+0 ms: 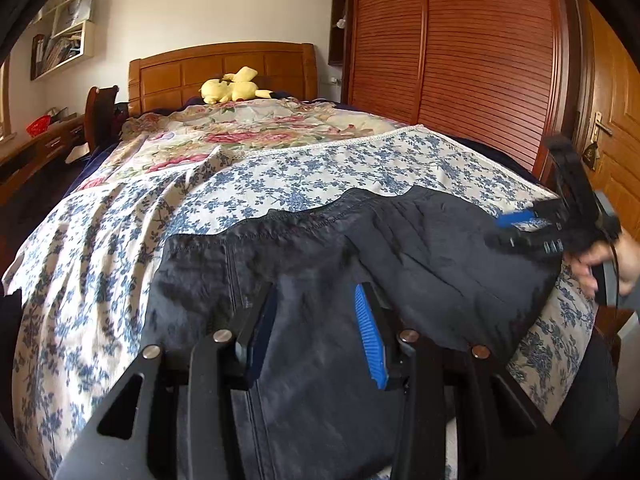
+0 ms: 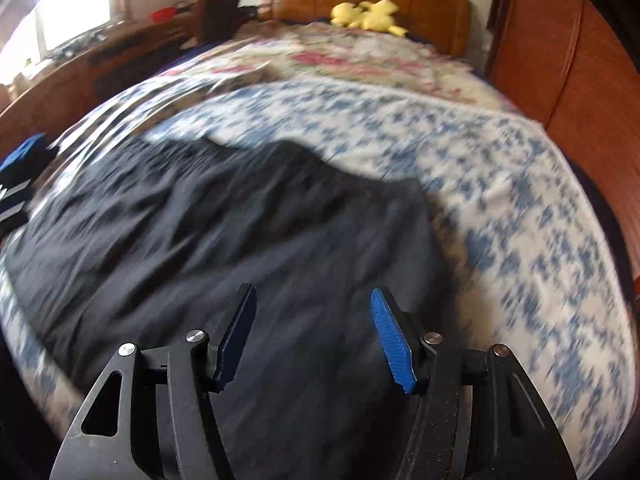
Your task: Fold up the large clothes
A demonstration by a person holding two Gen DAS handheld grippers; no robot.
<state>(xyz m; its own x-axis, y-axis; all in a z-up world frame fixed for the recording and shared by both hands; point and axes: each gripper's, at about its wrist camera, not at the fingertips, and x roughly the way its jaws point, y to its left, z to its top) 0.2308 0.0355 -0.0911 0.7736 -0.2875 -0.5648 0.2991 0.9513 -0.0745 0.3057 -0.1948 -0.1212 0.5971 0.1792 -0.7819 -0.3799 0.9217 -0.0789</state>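
A large dark navy garment (image 1: 328,264) lies spread on the blue-flowered sheet (image 1: 120,248) at the foot of the bed. My left gripper (image 1: 316,292) is open just above its near part, nothing between the fingers. My right gripper (image 2: 314,296) is open and empty over the garment's right part (image 2: 248,240); that view is blurred by motion. The right gripper also shows in the left wrist view (image 1: 516,228) at the garment's far right edge, held by a hand. The left gripper shows at the left edge of the right wrist view (image 2: 16,176).
A yellow plush toy (image 1: 232,88) lies by the wooden headboard (image 1: 224,64), on a pink-flowered quilt (image 1: 240,132). A slatted wooden wardrobe (image 1: 452,52) and a door (image 1: 616,132) stand on the right. A desk (image 1: 36,148) and wall shelves (image 1: 64,32) are on the left.
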